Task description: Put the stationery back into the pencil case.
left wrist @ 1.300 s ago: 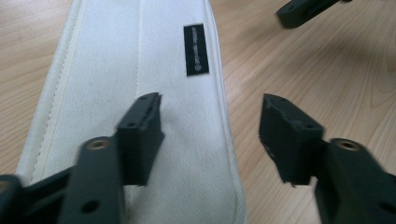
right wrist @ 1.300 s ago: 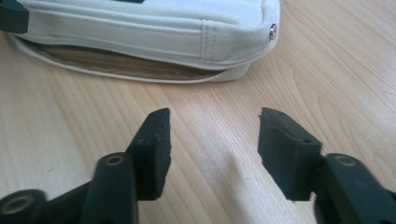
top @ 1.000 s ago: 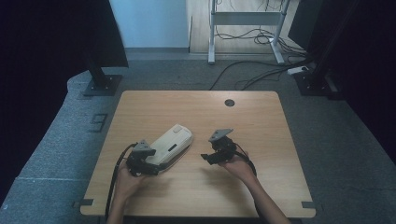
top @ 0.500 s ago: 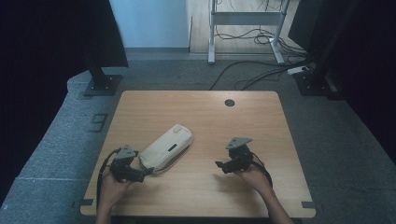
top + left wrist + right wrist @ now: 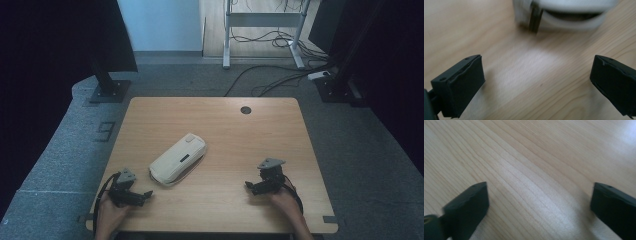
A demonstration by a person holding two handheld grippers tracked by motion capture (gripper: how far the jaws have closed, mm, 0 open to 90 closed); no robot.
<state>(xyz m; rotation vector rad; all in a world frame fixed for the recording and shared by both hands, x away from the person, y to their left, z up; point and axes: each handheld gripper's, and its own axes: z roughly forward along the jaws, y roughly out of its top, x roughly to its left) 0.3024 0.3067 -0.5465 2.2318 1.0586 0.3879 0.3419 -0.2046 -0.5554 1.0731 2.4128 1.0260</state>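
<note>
Cream-white zipped fabric pouch (image 5: 178,159), long and rounded like a pencil case, lies slantwise near the middle of the light wooden worktop (image 5: 220,120), touched by neither hand. The left tongs (image 5: 142,195) sit low at the near left corner, their jaws having just been opening, now spread wide with nothing but bare wood between them; in the left gripper view the pouch's blurred end, with a dark tab (image 5: 535,18), sits just ahead of them. The right tongs (image 5: 251,187), at the near right and well apart from the pouch, have likewise just been opening and stand spread over bare wood.

To my eye the pouch looks soft and light, padded rather than stiff, so it should sag if lifted by one end and give under a pinch. The seam edge or that tab at the near end seems the surest hold; the smooth top may slip. It appears closed, so I cannot tell what is inside. A round dark grommet hole (image 5: 245,110) marks the worktop's far side.
</note>
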